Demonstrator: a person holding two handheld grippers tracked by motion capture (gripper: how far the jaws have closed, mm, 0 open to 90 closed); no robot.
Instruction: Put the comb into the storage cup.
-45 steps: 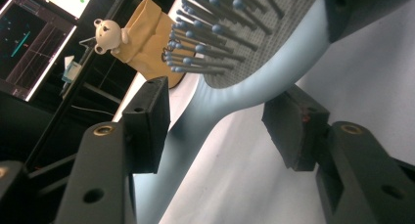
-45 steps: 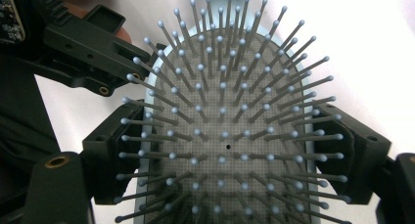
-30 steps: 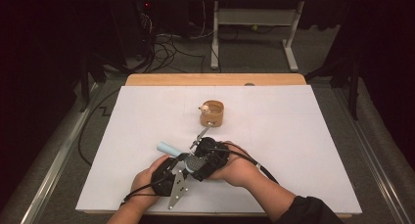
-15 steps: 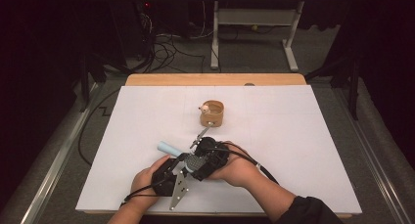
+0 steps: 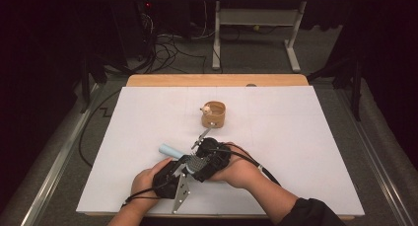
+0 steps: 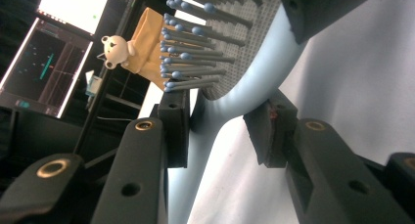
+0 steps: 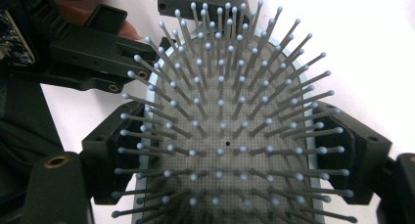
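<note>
A pale blue hairbrush (image 5: 170,150) with a grey bristle pad lies between my two grippers near the table's front. My right gripper (image 5: 203,162) is shut on the brush head, its pads pressing the two sides of the head (image 7: 227,136) with the bristles facing its camera. My left gripper (image 5: 184,168) comes in from the lower left. Its jaws have just been closing, and its pads (image 6: 176,131) now sit against the brush's narrow neck (image 6: 220,111). Farther back stands a small wooden cup (image 5: 213,114) with a white bear figure (image 6: 115,48) on its rim.
A white sheet (image 5: 305,137) covers the table, with a wooden edge (image 5: 217,80) at the back. Cables and a desk frame (image 5: 256,33) lie on the floor beyond. Lit screens (image 6: 49,62) stand off to the side.
</note>
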